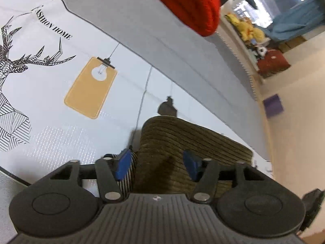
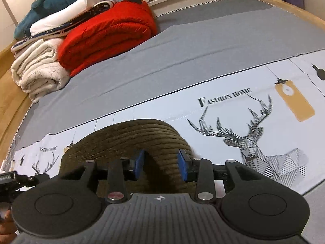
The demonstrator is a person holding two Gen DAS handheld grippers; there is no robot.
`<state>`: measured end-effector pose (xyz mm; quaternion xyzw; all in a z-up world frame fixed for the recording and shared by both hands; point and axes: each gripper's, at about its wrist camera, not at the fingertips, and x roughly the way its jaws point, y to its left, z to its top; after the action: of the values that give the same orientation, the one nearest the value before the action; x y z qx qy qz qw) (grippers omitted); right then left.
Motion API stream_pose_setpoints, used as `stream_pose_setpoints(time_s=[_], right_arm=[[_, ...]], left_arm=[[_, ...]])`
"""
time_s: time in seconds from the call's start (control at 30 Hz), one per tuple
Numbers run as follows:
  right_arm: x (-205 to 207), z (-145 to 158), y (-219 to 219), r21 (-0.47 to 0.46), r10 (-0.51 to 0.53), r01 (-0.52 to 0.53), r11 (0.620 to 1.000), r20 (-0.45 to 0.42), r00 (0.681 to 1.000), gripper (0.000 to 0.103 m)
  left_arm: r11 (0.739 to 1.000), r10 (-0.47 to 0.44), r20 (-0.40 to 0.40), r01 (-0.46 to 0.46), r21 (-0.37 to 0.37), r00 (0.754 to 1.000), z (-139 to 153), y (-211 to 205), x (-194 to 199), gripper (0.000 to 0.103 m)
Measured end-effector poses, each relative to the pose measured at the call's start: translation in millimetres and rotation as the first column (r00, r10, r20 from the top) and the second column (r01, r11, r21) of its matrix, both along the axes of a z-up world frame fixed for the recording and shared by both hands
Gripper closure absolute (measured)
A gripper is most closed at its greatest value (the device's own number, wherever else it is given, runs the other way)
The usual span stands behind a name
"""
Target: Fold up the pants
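Observation:
Olive-brown corduroy pants (image 1: 182,140) lie folded in a thick bundle on the white printed strip of the bed cover (image 1: 50,93). My left gripper (image 1: 157,165) hovers over the bundle's near edge, open. Its left blue pad (image 1: 122,164) sits over a striped lining, and its right pad is over corduroy. In the right wrist view the same pants (image 2: 132,136) bulge up in a rounded fold. My right gripper (image 2: 160,165) straddles a ridge of that fold. A dark gap shows beside its left pad (image 2: 139,164), so it stands open around the cloth.
A folded red quilt (image 2: 107,34), a cream blanket (image 2: 38,71) and stacked clothes sit at the far end of the grey bed (image 2: 182,46). The wooden bed frame (image 2: 12,105) runs along the left. Shelves with toys and floor lie beyond the bed's edge (image 1: 254,81).

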<state>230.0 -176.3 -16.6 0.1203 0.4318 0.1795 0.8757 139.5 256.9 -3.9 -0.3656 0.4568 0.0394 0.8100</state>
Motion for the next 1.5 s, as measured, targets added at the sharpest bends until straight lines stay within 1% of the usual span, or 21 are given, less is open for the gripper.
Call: stream_pose_setpoints(time_s=[0.13,0.2,0.23,0.3,0.37,0.4,0.47,0.5,0.53,0.6,0.63,0.7,0.77,0.83,0.9,1.0,1.17,1.27,1.33,1.43,1.5], right_arm=[[5,0,5,-0.012,0.000,0.001,1.000,0.011,1.000,0.060],[8,0,4,-0.001,-0.003,0.003,1.000,0.013,1.000,0.058],[9,0,4,0.004,-0.004,0.004,1.000,0.016,1.000,0.058],[10,2,4,0.012,-0.009,0.009,1.000,0.025,1.000,0.058],[10,6,5,0.034,-0.008,0.007,0.999,0.037,0.999,0.058],[10,7,7,0.042,-0.001,-0.001,0.999,0.044,0.999,0.058],[13,4,14,0.024,0.012,-0.013,1.000,0.043,0.999,0.055],[15,0,19,-0.002,0.011,-0.011,1.000,0.038,0.999,0.051],[18,-5,24,-0.040,0.013,-0.012,0.999,0.027,1.000,0.050],[23,-15,30,-0.094,0.020,-0.018,0.995,0.016,1.000,0.044],[25,-18,33,-0.114,0.022,-0.020,0.993,0.016,1.000,0.044],[28,-25,39,-0.172,0.020,-0.015,0.985,0.028,0.999,0.045],[31,-31,43,-0.207,0.006,0.001,0.978,0.035,0.999,0.046],[36,-35,46,-0.226,-0.006,0.015,0.974,0.039,0.999,0.046],[41,-38,49,-0.237,-0.023,0.031,0.971,0.038,0.999,0.046],[45,-40,51,-0.245,-0.031,0.039,0.969,0.037,0.999,0.045],[36,-30,39,-0.200,-0.018,0.022,0.980,0.022,1.000,0.041],[21,-15,20,-0.139,-0.005,0.003,0.990,-0.015,1.000,0.040],[4,-2,9,-0.157,0.029,-0.030,0.987,-0.006,1.000,0.040],[-22,7,-9,-0.160,0.100,-0.105,0.981,-0.041,0.994,0.040],[-38,5,-23,-0.186,0.101,-0.114,0.976,-0.078,0.992,0.040]], left_arm=[[1.000,-0.004,-0.026,0.004,-0.002,1.000,-10,-5,10,0.030],[0.999,-0.033,-0.007,0.033,-0.004,0.999,-11,-8,15,0.055],[0.998,-0.055,-0.002,0.055,0.019,0.999,-9,-9,15,0.076],[0.991,-0.082,0.029,0.079,0.106,0.996,3,-10,10,0.087],[0.985,-0.037,0.074,0.024,0.168,0.997,23,-5,-5,0.103],[0.978,-0.007,0.076,-0.009,0.207,0.997,30,0,-13,0.103],[0.945,0.035,-0.005,-0.031,0.325,0.999,30,7,-19,0.103],[0.947,0.036,-0.059,-0.015,0.322,0.998,21,12,-19,0.103],[0.963,0.047,-0.078,-0.025,0.268,0.996,15,19,-20,0.103],[0.980,0.059,-0.012,-0.056,0.189,0.998,18,26,-22,0.101],[0.979,0.037,0.033,-0.043,0.200,0.999,26,23,-23,0.101],[0.978,-0.039,0.119,0.014,0.210,0.992,38,11,-23,0.097],[0.979,-0.132,0.171,0.102,0.174,0.976,42,-5,-21,0.086],[0.960,-0.233,0.182,0.195,0.202,0.955,42,-28,-17,0.078],[0.922,-0.314,0.151,0.264,0.283,0.937,38,-50,-11,0.077],[0.837,-0.346,-0.063,0.338,0.430,0.936,11,-71,-2,0.079],[0.832,-0.310,-0.079,0.311,0.460,0.947,15,-75,-10,0.078],[0.835,-0.303,-0.054,0.292,0.466,0.952,27,-76,-18,0.070],[0.835,-0.332,-0.031,0.308,0.457,0.943,38,-80,-27,0.065],[0.796,-0.424,-0.015,0.380,0.472,0.906,54,-94,-45,0.052],[0.736,-0.518,-0.025,0.461,0.495,0.855,57,-110,-60,0.040]])
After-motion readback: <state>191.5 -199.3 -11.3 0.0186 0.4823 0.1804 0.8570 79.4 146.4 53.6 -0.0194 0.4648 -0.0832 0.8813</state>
